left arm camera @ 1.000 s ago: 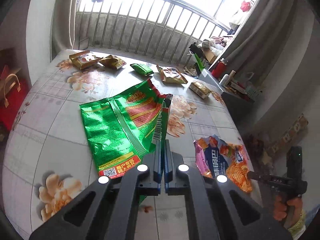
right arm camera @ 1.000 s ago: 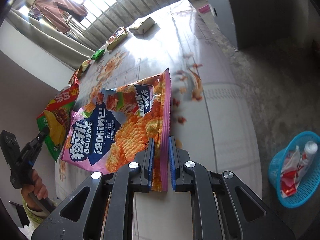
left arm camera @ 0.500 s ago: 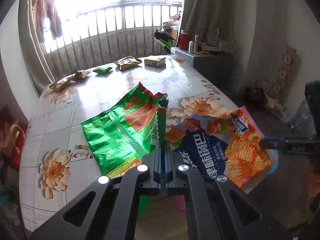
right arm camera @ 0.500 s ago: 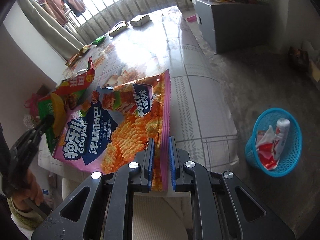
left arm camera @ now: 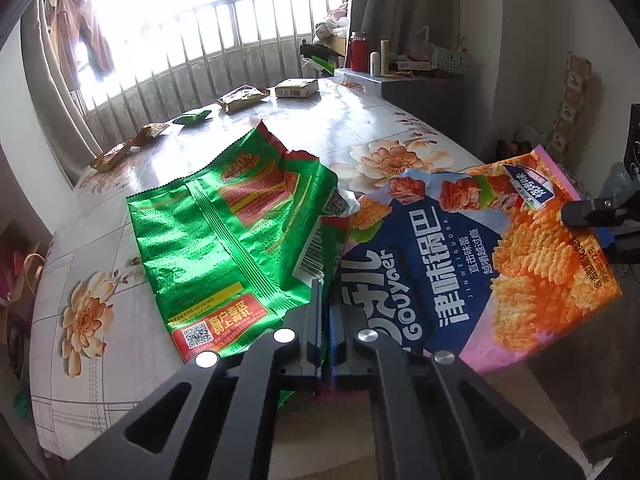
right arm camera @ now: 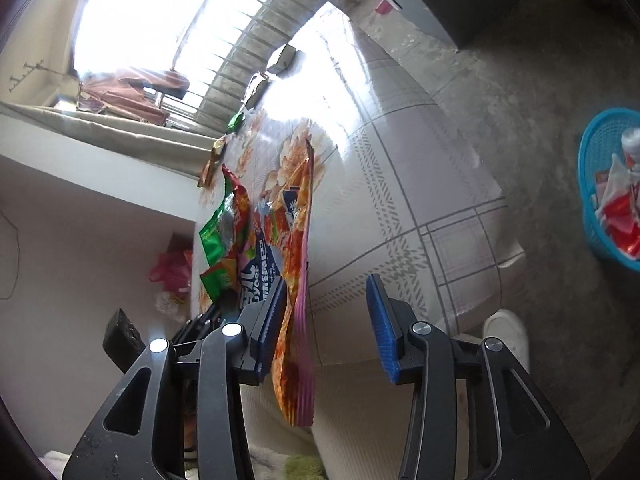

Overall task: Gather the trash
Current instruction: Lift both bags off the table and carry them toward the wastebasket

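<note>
My left gripper (left arm camera: 326,312) is shut on the lower edge of a crumpled green snack bag (left arm camera: 224,232), which lies out over the floral table (left arm camera: 360,120). Beside it hangs an orange, blue and pink snack bag (left arm camera: 480,260), seen edge-on in the right wrist view (right arm camera: 300,320). My right gripper (right arm camera: 328,320) has its jaws opening. That bag rests against the left pad (right arm camera: 274,320), and the right pad stands well clear of it. In the left wrist view the right gripper (left arm camera: 596,226) sits at the bag's right edge.
Several small packets (left arm camera: 240,98) and a flat box (left arm camera: 298,88) lie along the table's far side by the window railing. A blue basket (right arm camera: 608,184) holding wrappers stands on the concrete floor to the right. A grey cabinet (left arm camera: 420,92) is beyond the table.
Both hands have swung round and brought the two bags side by side at the table's near edge. The right jaws, shut on the orange bag before, have parted.
</note>
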`<action>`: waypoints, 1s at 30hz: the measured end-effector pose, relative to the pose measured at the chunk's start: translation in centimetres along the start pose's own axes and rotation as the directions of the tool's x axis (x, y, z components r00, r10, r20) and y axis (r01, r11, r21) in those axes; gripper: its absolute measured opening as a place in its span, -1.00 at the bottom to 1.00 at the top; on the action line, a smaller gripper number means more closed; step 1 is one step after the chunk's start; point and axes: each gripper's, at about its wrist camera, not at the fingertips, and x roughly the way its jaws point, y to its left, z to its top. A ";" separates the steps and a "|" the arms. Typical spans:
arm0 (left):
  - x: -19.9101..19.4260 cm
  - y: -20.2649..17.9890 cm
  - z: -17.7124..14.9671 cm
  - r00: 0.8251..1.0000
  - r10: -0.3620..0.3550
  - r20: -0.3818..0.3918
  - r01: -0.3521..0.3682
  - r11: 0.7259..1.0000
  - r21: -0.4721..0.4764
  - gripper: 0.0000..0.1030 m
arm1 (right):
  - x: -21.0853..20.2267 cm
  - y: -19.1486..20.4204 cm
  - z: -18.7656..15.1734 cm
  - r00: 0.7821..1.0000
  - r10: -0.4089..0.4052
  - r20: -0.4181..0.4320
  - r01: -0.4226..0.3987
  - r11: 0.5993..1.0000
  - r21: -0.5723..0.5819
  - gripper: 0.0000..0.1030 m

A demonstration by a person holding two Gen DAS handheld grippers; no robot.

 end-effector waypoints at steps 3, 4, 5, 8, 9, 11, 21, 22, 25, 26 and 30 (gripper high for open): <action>0.0 -0.1 -0.1 1.000 0.000 0.002 0.000 1.000 0.004 -0.95 | 0.6 0.4 -0.1 1.000 -0.013 -0.017 0.012 1.000 -0.009 -0.20; 0.0 -0.1 0.0 1.000 -0.001 0.001 0.001 1.000 0.004 -0.95 | 0.7 0.5 -0.3 1.000 -0.011 -0.025 0.011 1.000 -0.015 -0.20; 0.0 -0.1 0.0 1.000 -0.001 0.000 0.001 1.000 0.004 -0.95 | 0.9 0.6 -0.5 0.999 -0.012 -0.031 0.012 1.000 -0.019 -0.21; 0.0 0.0 0.0 1.000 -0.004 0.000 0.004 1.000 0.002 -0.95 | 1.3 1.0 -0.8 0.999 -0.019 -0.043 0.018 1.000 -0.026 -0.35; -0.1 0.0 0.0 1.000 -0.003 0.001 0.003 1.000 0.003 -0.95 | 1.4 1.1 -1.0 0.999 -0.018 -0.046 0.017 1.000 -0.026 -0.41; -0.1 0.0 0.0 1.000 -0.003 0.003 0.003 1.000 0.007 -0.95 | 1.5 1.1 -1.2 0.999 -0.021 -0.047 0.019 0.999 -0.025 -0.49; -0.4 -0.2 0.0 1.000 0.006 0.015 -0.006 1.000 0.010 -0.95 | 1.8 1.4 -1.3 0.998 -0.030 -0.056 0.028 0.999 -0.033 -0.74; -0.4 -0.3 0.0 1.000 0.007 0.016 -0.008 1.000 0.011 -0.95 | 1.8 1.4 -1.3 0.998 -0.031 -0.056 0.029 0.999 -0.033 -0.76; -0.4 -0.2 0.0 1.000 0.007 0.017 -0.008 1.000 0.011 -0.95 | 1.8 1.4 -1.2 0.998 -0.031 -0.056 0.029 0.999 -0.036 -0.80; -0.4 -0.2 0.0 1.000 0.008 0.017 -0.008 1.000 0.011 -0.95 | 1.7 1.4 -1.2 0.998 -0.032 -0.055 0.030 0.999 -0.037 -0.80; -0.6 -0.3 0.1 1.000 0.016 0.025 -0.016 1.000 0.015 -0.95 | 1.7 1.5 -1.2 0.998 -0.035 -0.049 0.033 0.999 -0.043 -0.84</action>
